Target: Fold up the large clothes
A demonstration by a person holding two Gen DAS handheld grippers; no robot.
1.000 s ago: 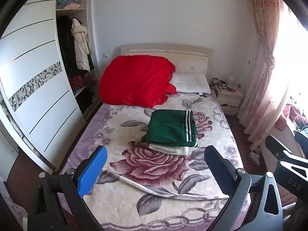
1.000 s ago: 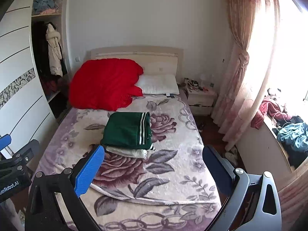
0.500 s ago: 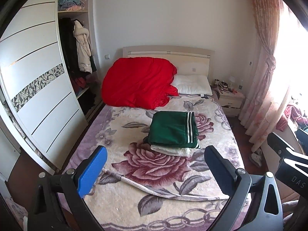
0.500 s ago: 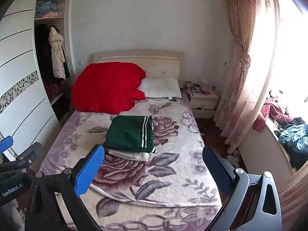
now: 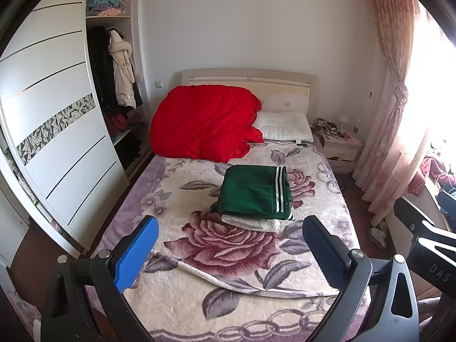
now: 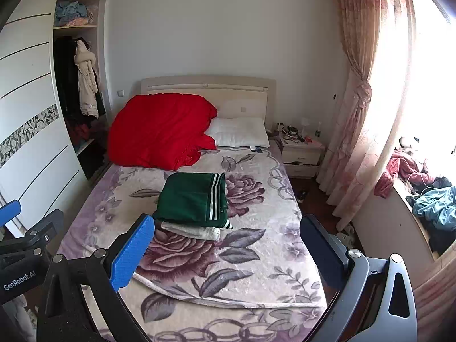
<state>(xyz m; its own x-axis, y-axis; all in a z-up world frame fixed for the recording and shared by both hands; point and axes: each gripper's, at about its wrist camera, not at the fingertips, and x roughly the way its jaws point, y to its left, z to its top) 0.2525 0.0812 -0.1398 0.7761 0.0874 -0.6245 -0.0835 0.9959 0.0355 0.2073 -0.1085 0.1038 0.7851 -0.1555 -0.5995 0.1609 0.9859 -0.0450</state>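
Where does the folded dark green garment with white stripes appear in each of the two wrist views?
Left wrist view: the folded dark green garment with white stripes lies right of centre, on a folded white cloth.
Right wrist view: it lies left of centre.
Shared landmark: the red quilt behind it.

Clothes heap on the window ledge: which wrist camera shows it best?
The right wrist view: the clothes heap lies in the open there, red and teal garments along the ledge by the curtain. The left wrist view catches only a red scrap at its overexposed right edge.
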